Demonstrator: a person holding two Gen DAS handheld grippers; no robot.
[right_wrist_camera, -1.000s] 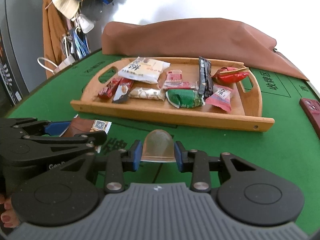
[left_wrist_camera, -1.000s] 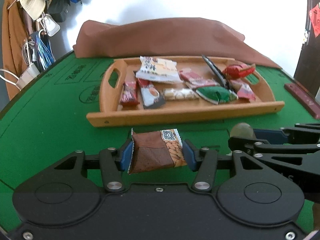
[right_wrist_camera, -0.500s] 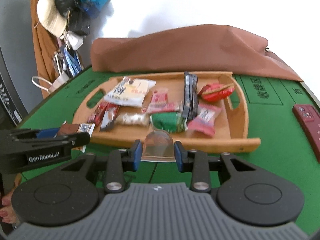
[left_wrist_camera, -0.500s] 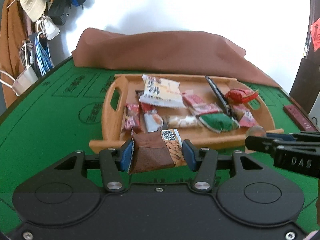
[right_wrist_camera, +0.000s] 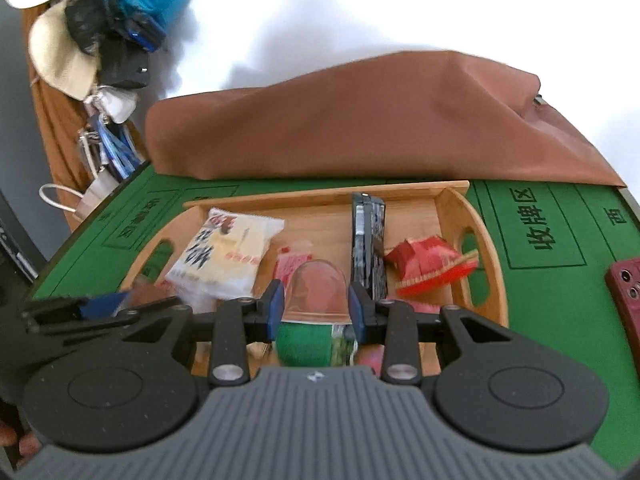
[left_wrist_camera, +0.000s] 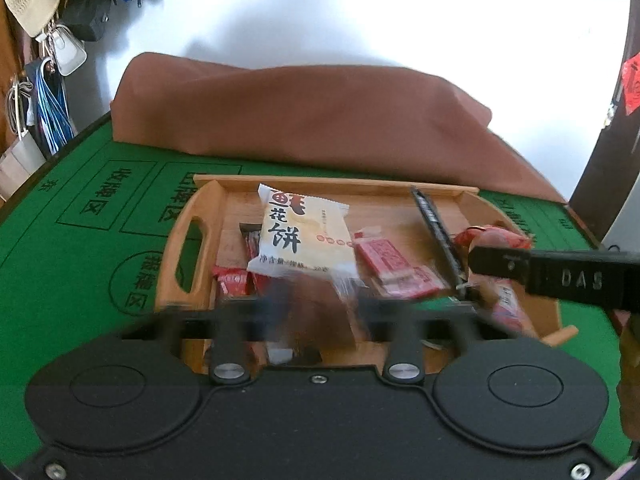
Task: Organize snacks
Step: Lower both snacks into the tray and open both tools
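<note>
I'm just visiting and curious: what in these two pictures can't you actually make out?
- Left view: left gripper and its brown packet are motion-blurred; grip and label unreadable.
- Right view: clear cup in the right gripper; contents unclear.
- Right view: green packet half hidden by the gripper body.
- Both views: tray near edge hidden by the grippers.

Left hand-held gripper (left_wrist_camera: 316,308), motion-blurred, over the wooden tray (left_wrist_camera: 188,240) beside the white biscuit packet (left_wrist_camera: 300,236).

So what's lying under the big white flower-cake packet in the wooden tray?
Red wrappers poke out from under the white flower-cake packet at its left edge, inside the wooden tray. How far they extend beneath is covered, and the blurred left tongs hide the packet's near edge.
</note>
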